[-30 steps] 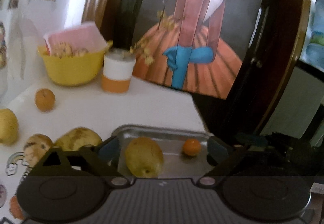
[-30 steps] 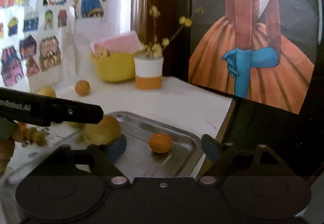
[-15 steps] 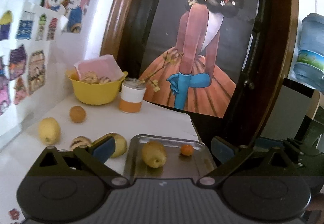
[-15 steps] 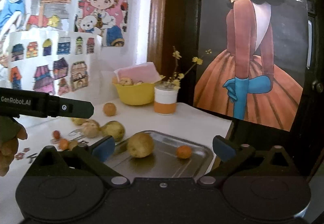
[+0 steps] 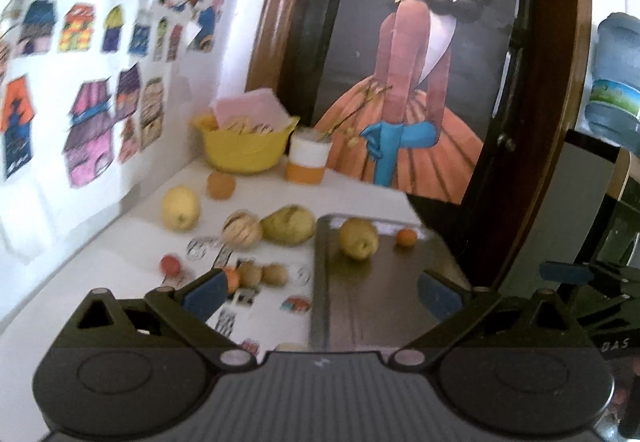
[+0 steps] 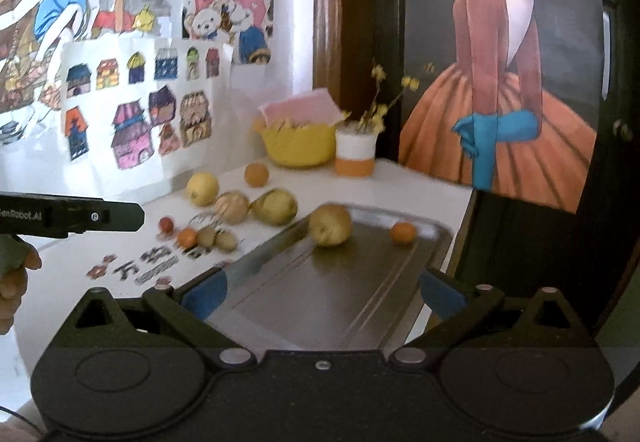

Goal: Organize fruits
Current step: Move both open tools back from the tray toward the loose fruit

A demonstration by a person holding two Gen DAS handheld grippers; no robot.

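Both grippers, left [image 5: 320,292] and right [image 6: 322,292], hang back with jaws wide and empty, a pear [image 5: 359,239] and small orange [image 5: 406,237] at the tray's [image 5: 384,306] far end, so between picks, next reaching left for loose worktop [image 5: 120,266] fruit.

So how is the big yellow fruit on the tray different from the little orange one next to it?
The yellow fruit is much bigger than the orange fruit. It is dull yellow-green and lumpy, with a dimple at one end; the orange fruit is bright orange, round and smooth. The yellow fruit sits near the tray's left edge, the orange fruit farther right. Both rest at the tray's far end, apart from each other.
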